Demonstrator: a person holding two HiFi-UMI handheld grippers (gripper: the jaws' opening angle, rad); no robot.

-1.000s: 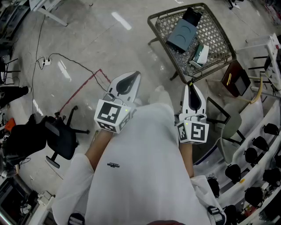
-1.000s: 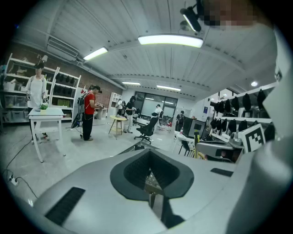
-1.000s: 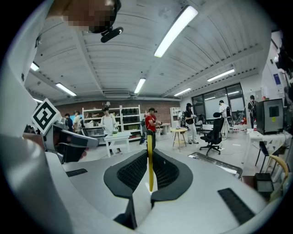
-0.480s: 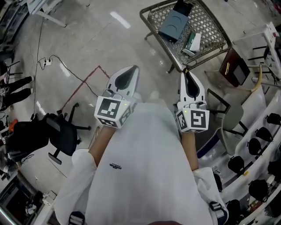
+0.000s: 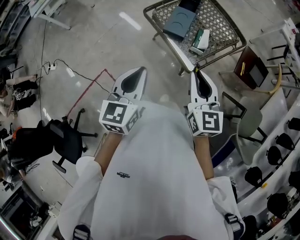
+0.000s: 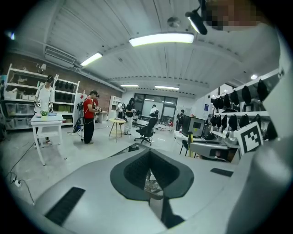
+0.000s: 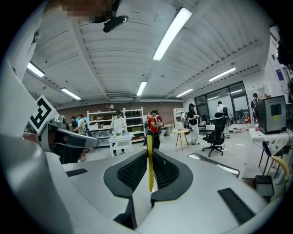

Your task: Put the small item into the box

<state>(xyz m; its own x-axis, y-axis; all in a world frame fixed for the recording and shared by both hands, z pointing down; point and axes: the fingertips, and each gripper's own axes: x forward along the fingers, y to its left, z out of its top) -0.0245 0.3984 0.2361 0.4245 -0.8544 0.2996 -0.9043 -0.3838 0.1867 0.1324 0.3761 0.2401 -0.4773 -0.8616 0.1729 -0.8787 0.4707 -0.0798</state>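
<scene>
Polished grey floor (image 5: 93,47) fills the head view, and up at twelve to one o'clock sits a wire basket (image 5: 220,26) on legs. Inside it, a blue-grey box (image 5: 178,23) lies toward the eleven o'clock side of the mesh. A black item (image 5: 188,4) sits just beyond it at the frame edge, and a white-and-green carton (image 5: 201,40) rests near the basket's middle. Both tools are up at chest height, well short of the basket. The left gripper (image 5: 139,71) has its jaws drawn together to a thin slit, with nothing gripped between them. Over to the right gripper (image 5: 196,72): its jaws are clamped on a thin yellow item (image 7: 149,164), which stands upright between the pads and pokes out past them. A black office chair (image 5: 65,140) sits out at nine o'clock.
</scene>
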